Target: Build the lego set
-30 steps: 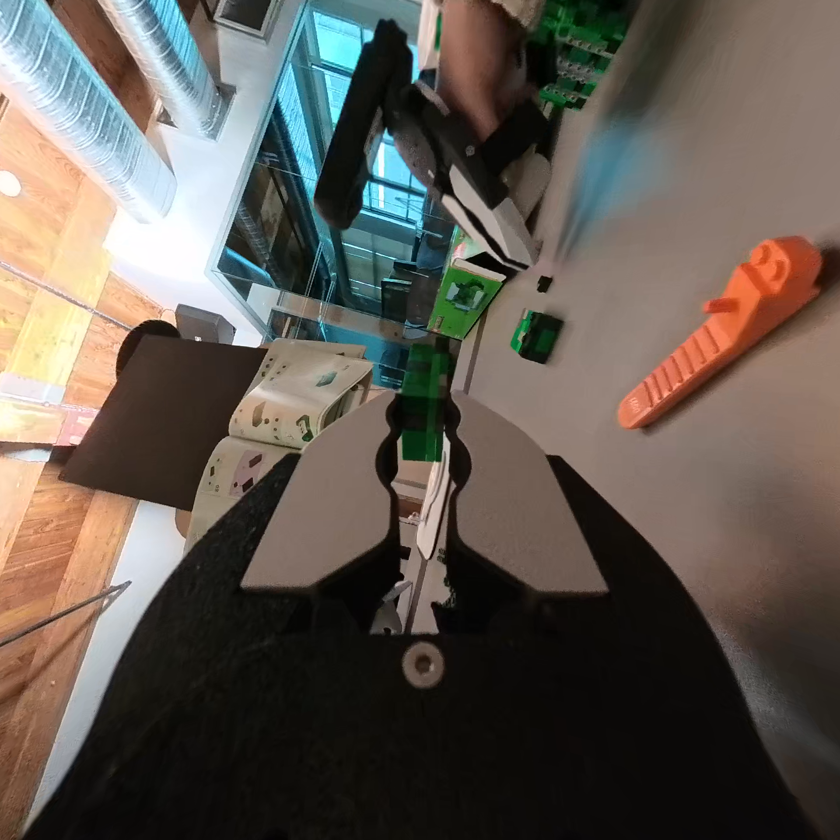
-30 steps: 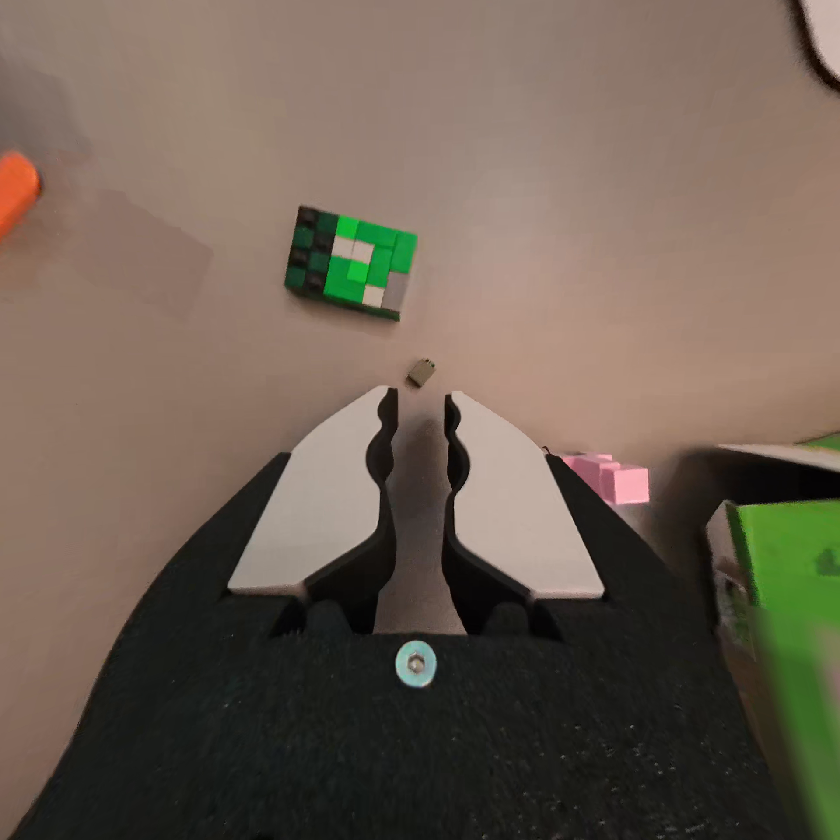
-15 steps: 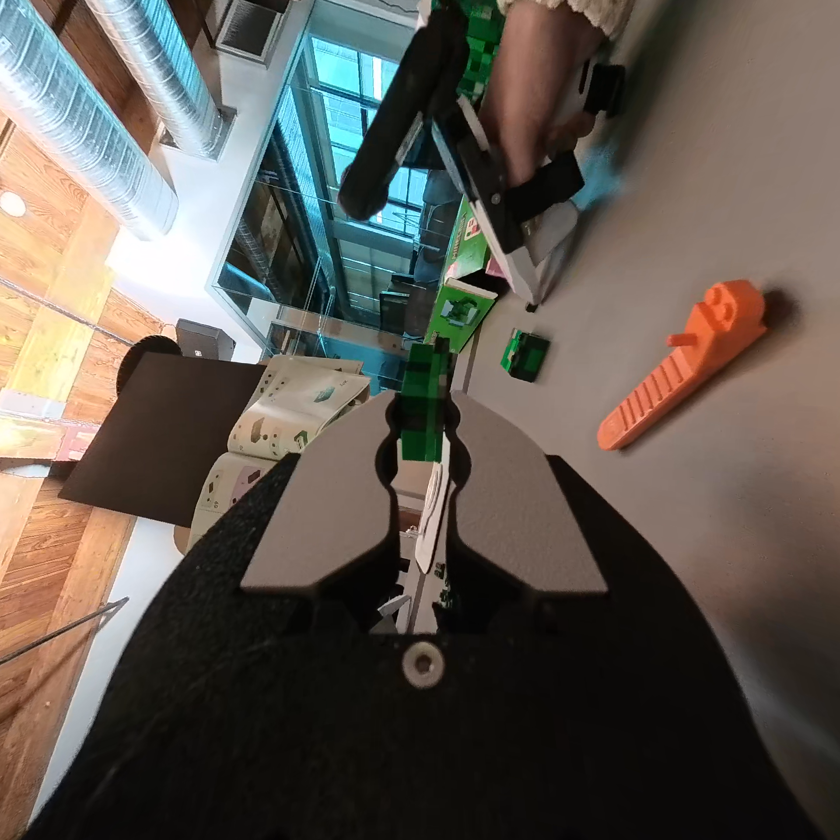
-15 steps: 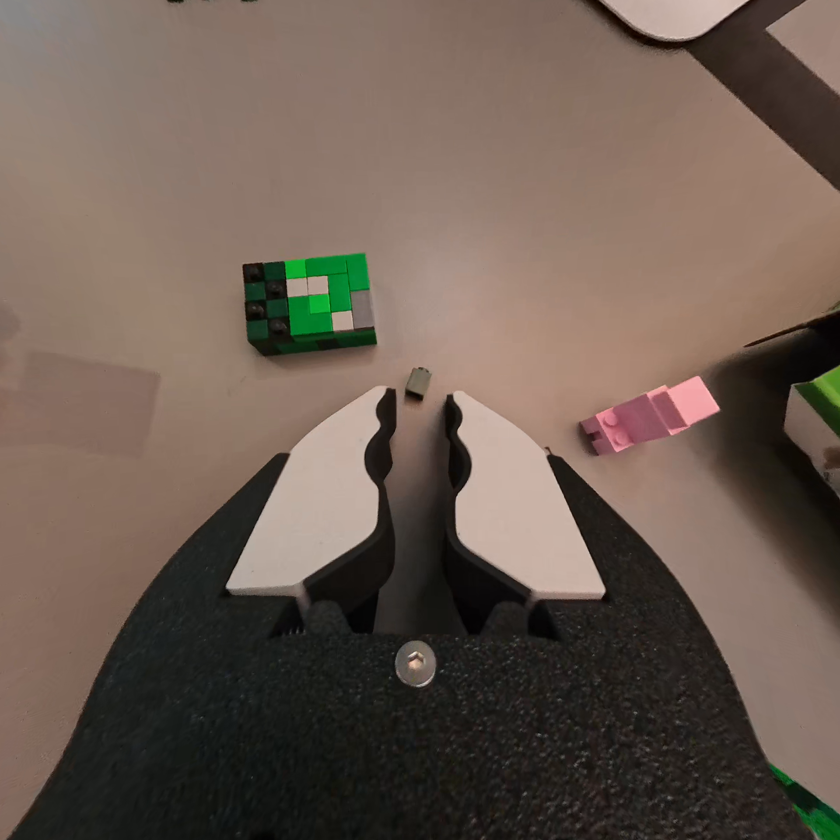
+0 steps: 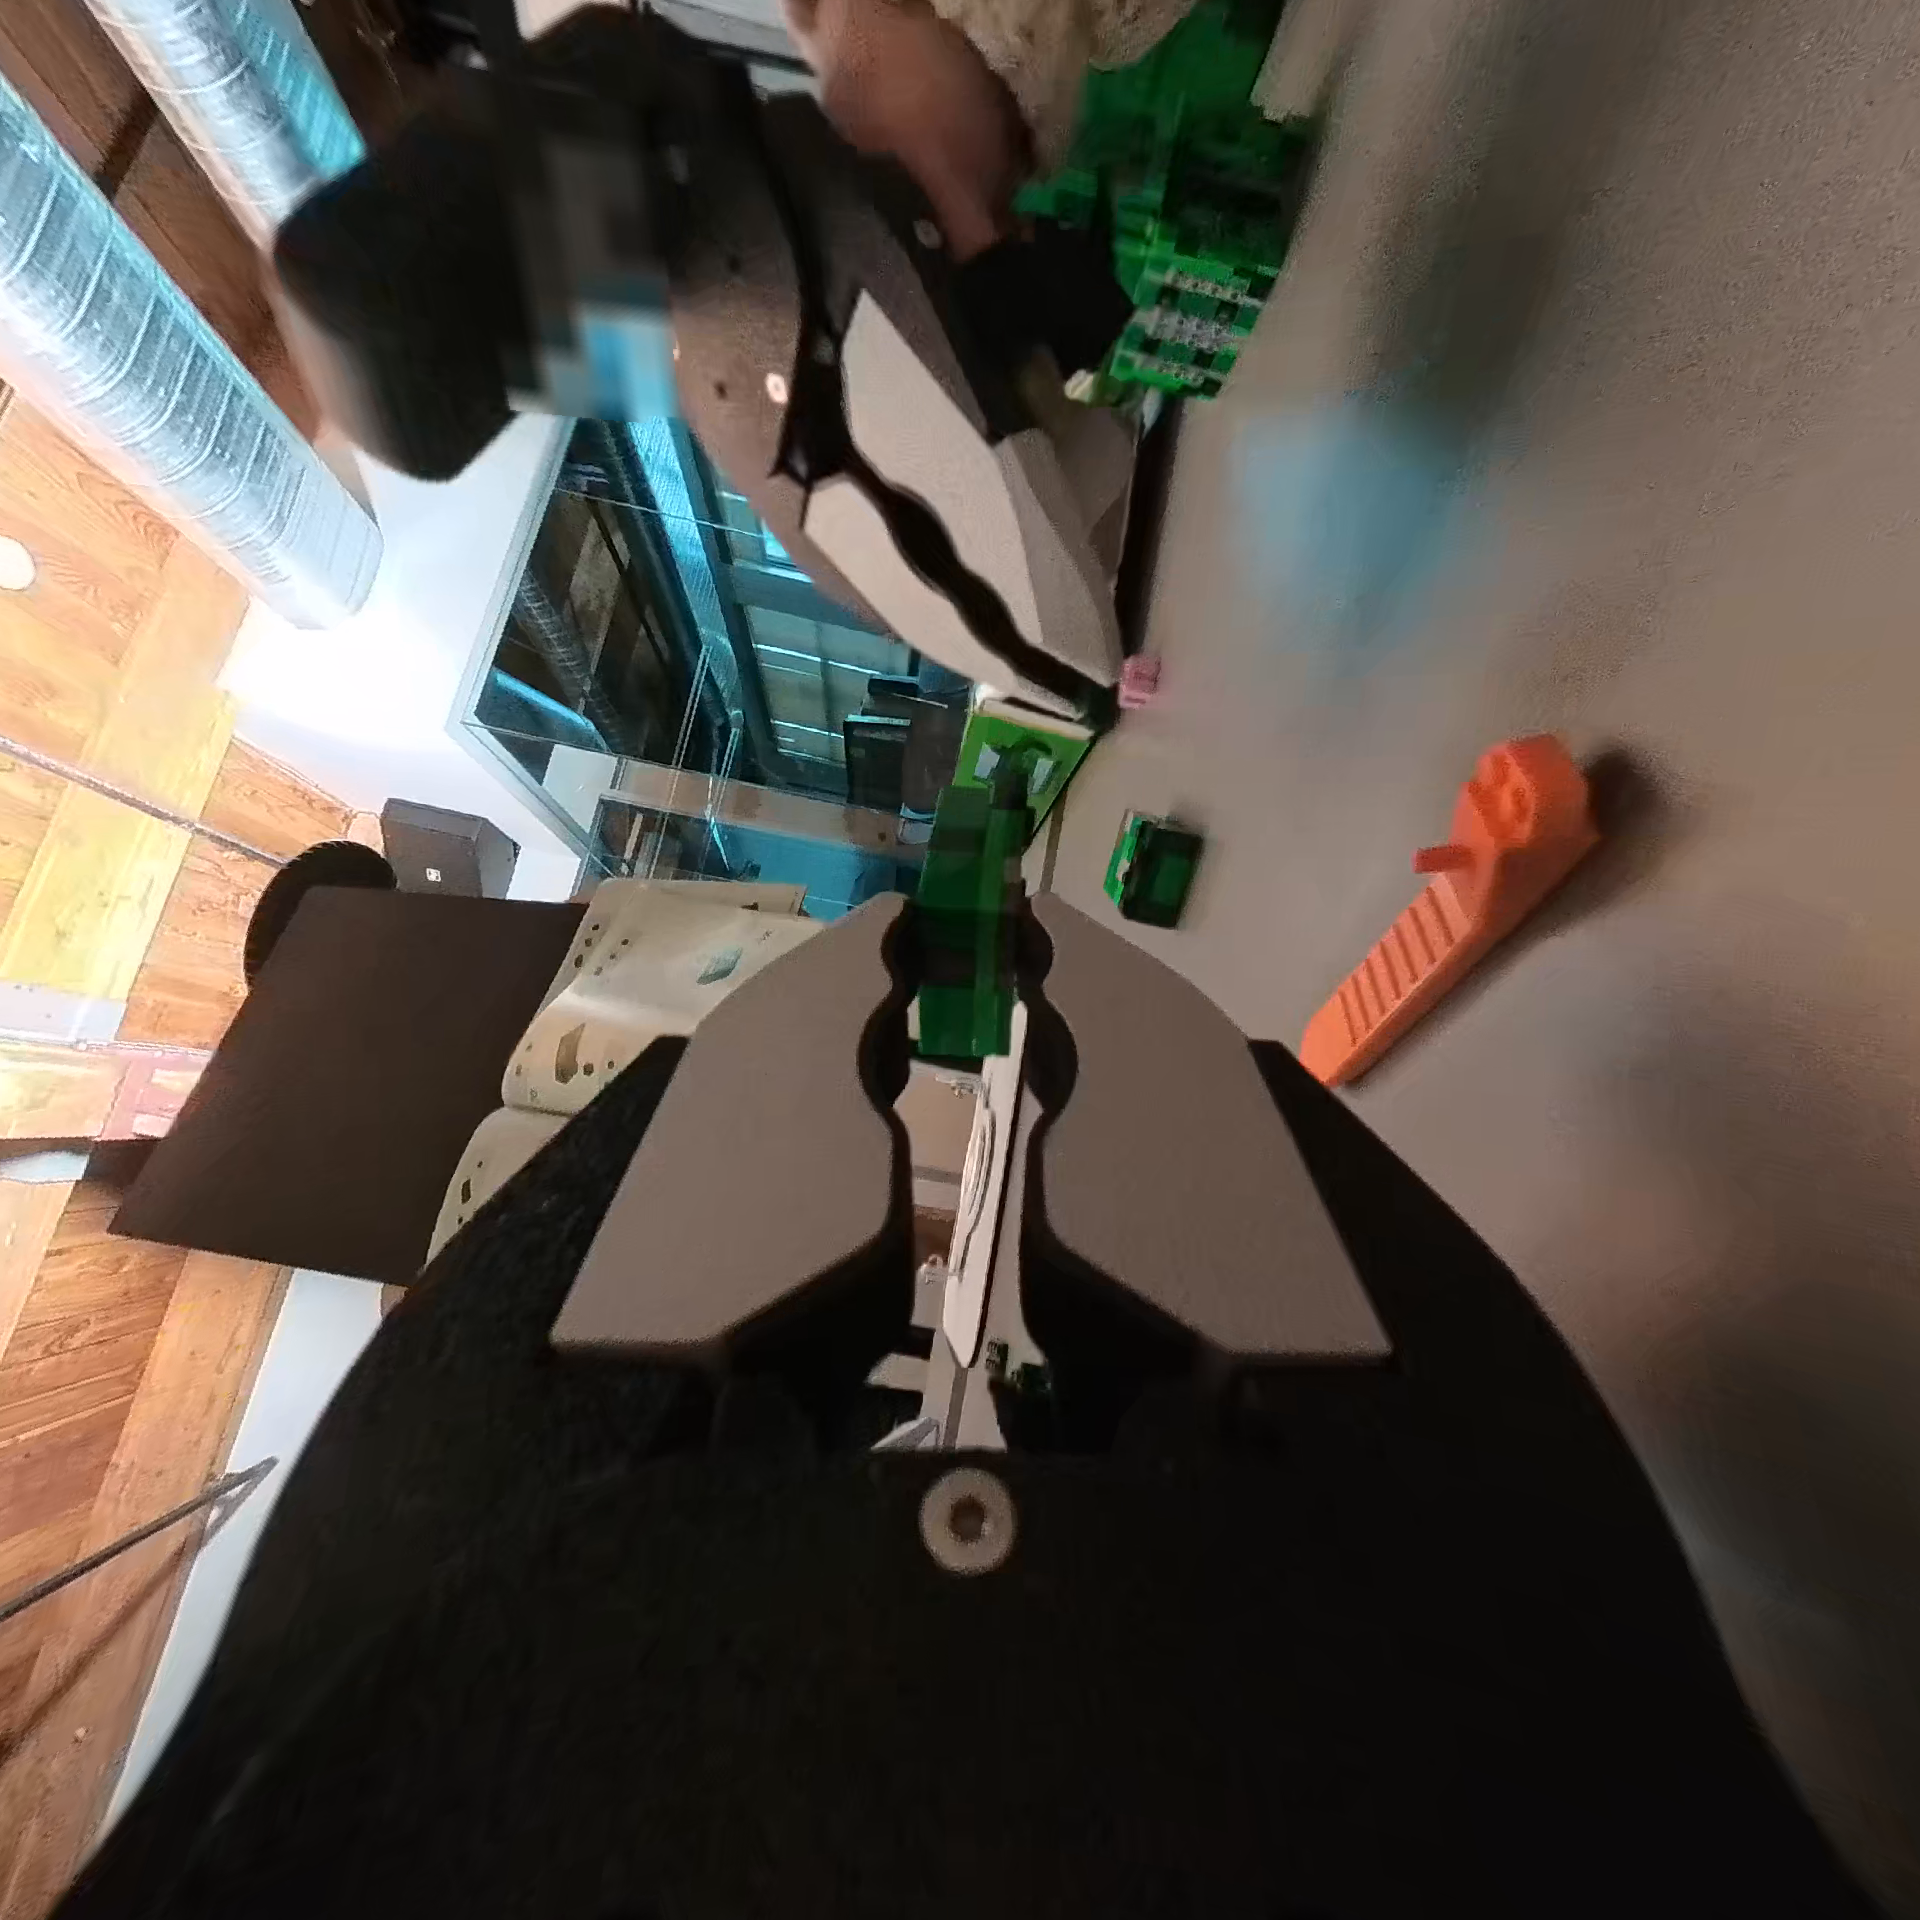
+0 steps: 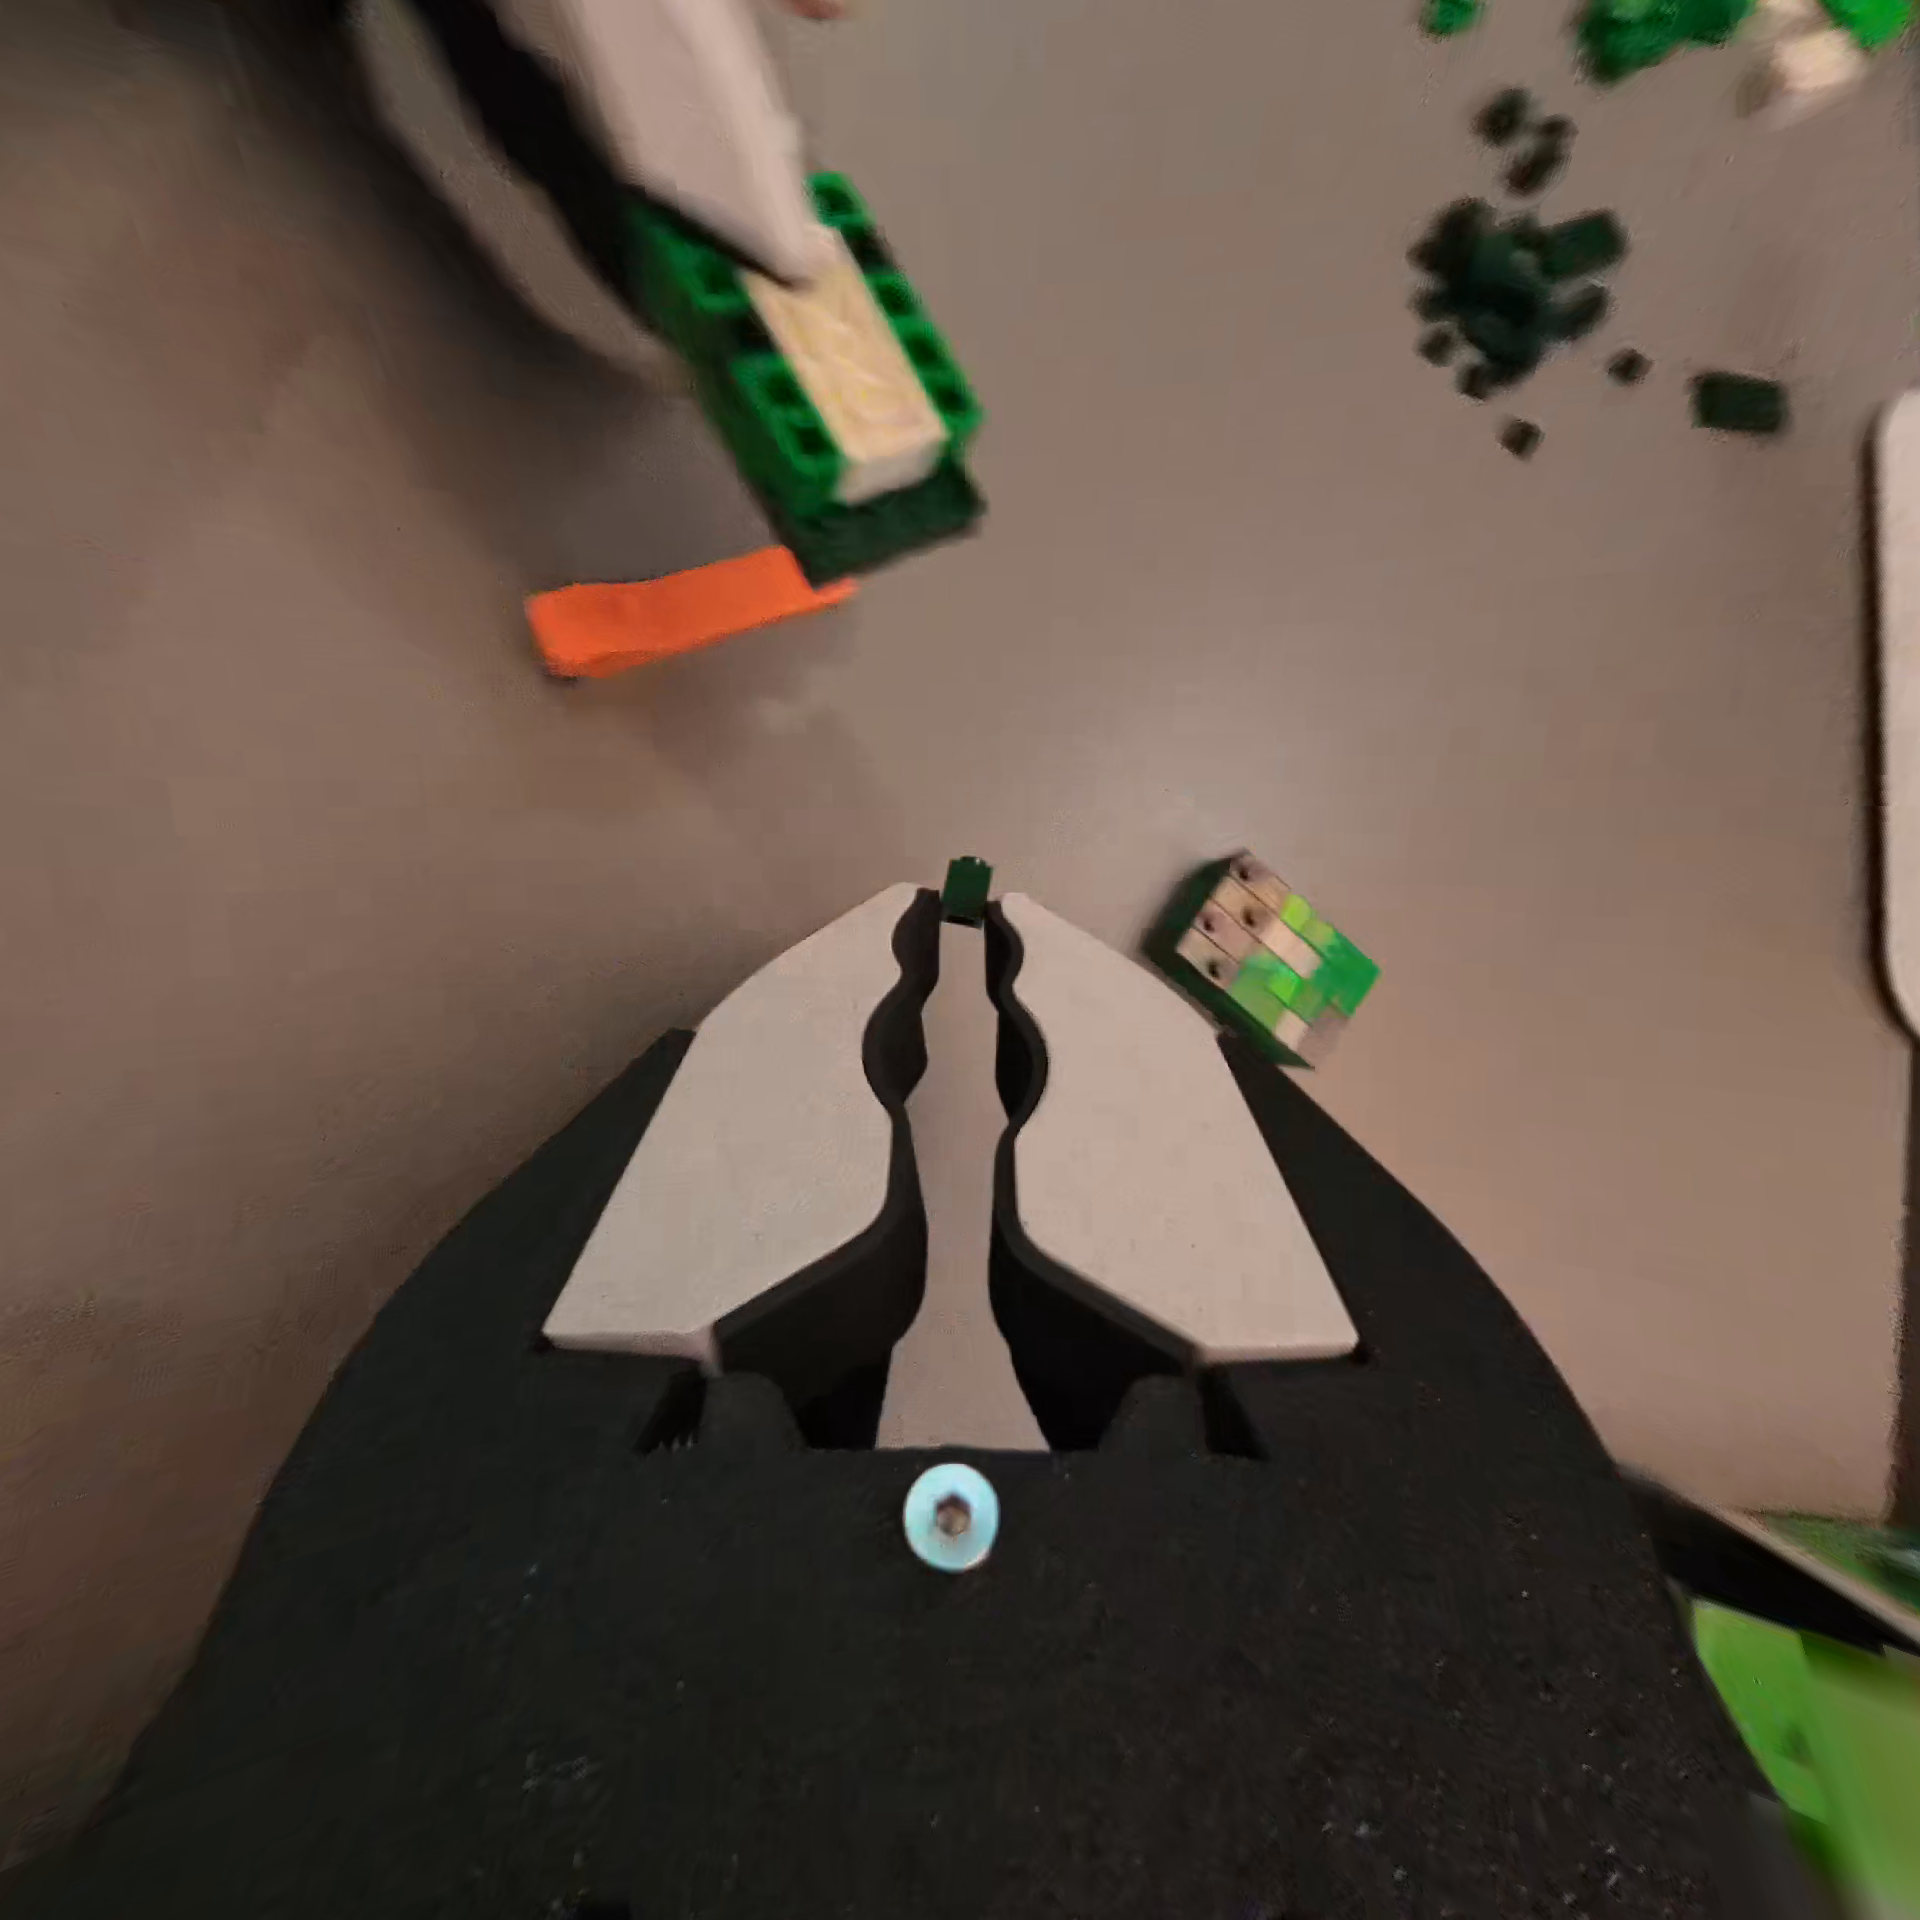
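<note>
My left gripper [image 5: 966, 914] is shut on a green lego assembly [image 5: 971, 935] and holds it in the air, turned sideways to the table. In the right wrist view this assembly [image 6: 831, 395] shows at the upper left, with a pale strip down its middle and a left finger [image 6: 707, 135] on it. My right gripper [image 6: 961, 906] is shut on a small dark green brick [image 6: 964, 889] at its tips, above the table. The right gripper [image 5: 1081, 675] also shows in the left wrist view, above and beyond the assembly.
An orange brick separator [image 6: 675, 613] lies on the grey table [image 6: 1351, 623]. A small green and white block [image 6: 1268, 961] lies to the right of my right fingertips. Loose dark green pieces [image 6: 1507, 281] lie at the far right. A white tray edge [image 6: 1896, 727] and a green box [image 6: 1829, 1714] are at the right.
My right gripper has shut on the small brick, lifted it and swung toward the left gripper. The left gripper still holds the green assembly and has barely moved.
</note>
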Motion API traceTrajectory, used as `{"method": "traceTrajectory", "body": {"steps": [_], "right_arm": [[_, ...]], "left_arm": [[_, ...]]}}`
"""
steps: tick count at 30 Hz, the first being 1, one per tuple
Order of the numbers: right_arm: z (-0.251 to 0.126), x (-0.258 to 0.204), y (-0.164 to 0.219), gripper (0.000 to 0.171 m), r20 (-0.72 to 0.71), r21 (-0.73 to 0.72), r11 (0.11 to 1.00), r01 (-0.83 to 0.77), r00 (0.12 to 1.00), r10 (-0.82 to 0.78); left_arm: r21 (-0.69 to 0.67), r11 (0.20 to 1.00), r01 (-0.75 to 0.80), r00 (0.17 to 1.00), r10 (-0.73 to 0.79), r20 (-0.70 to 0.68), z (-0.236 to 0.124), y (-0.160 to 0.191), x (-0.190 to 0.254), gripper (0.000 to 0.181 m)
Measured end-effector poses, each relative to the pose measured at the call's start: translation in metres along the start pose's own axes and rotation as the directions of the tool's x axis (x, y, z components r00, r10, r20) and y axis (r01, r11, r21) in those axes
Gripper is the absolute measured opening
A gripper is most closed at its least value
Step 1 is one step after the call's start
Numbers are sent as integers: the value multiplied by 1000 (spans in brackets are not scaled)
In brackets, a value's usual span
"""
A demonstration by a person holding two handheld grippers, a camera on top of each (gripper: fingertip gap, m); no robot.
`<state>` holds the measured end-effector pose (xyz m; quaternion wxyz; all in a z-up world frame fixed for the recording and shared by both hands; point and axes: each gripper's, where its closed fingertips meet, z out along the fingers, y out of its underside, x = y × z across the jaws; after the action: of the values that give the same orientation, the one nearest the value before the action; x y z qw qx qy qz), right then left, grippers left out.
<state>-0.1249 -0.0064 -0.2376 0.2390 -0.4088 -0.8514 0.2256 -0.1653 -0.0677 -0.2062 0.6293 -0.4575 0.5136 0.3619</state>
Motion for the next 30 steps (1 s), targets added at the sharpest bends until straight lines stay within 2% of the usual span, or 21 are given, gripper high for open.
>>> {"method": "traceTrajectory", "body": {"steps": [2,5,13,23,30], "right_arm": [[2,-14,-7,8,46,-97,990,101,994,-97],[4,-21,-22,8,54,-120,975,189,981,-184],[0,-24,-41,8,76,-87,974,211,976,-205],[-4,-25,-45,8,80,-73,970,232,971,-226],[-5,-29,-49,8,131,-73,964,256,961,-245]], "left_arm": [[6,1000,8,1000,-8,2,0,-2,-1,18],[10,1000,11,1000,-11,5,-1,-4,-1,18],[20,1000,13,1000,-13,-12,-1,-7,2,18],[21,1000,15,1000,-15,-27,0,-7,5,18],[34,999,7,999,-6,-39,1,-10,8,18]]}}
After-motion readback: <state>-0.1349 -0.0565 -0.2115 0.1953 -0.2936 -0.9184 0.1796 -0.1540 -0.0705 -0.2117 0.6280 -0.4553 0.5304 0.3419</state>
